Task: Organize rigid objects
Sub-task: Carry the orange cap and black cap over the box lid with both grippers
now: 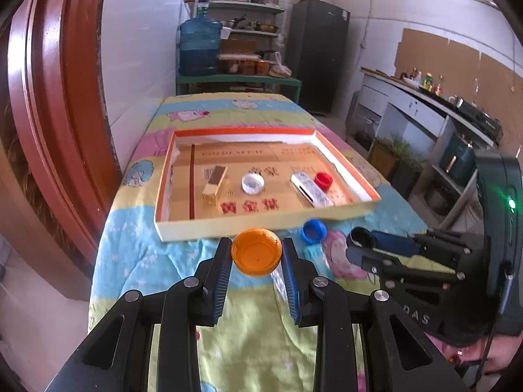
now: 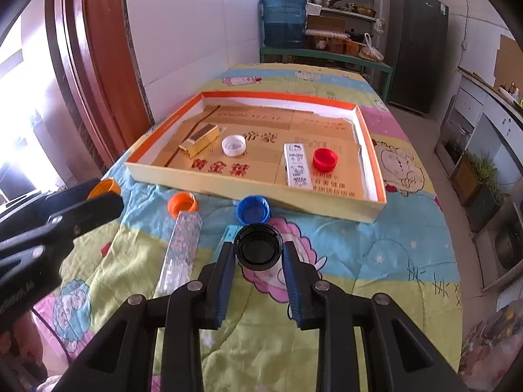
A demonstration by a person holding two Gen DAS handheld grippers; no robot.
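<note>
My left gripper (image 1: 256, 253) is shut on an orange cap (image 1: 256, 256), held just in front of the shallow cardboard tray (image 1: 261, 223). My right gripper (image 2: 258, 251) is shut on a black cap (image 2: 258, 246) above the quilt; it shows at the right in the left wrist view (image 1: 361, 240). The tray (image 2: 255, 189) holds a gold box (image 2: 199, 140), a white cap (image 2: 233, 145), a white flat box (image 2: 296, 166) and a red cap (image 2: 324, 158). On the quilt lie a blue cap (image 2: 253, 209), a second orange cap (image 2: 182, 204) and a clear long box (image 2: 181, 251).
The table is covered by a cartoon quilt (image 2: 392, 261). A red door frame (image 2: 98, 65) and white wall stand at the left. A blue water jug (image 2: 283, 16), shelves and a dark fridge (image 2: 418, 45) are at the far end. A counter (image 1: 425, 104) runs along the right.
</note>
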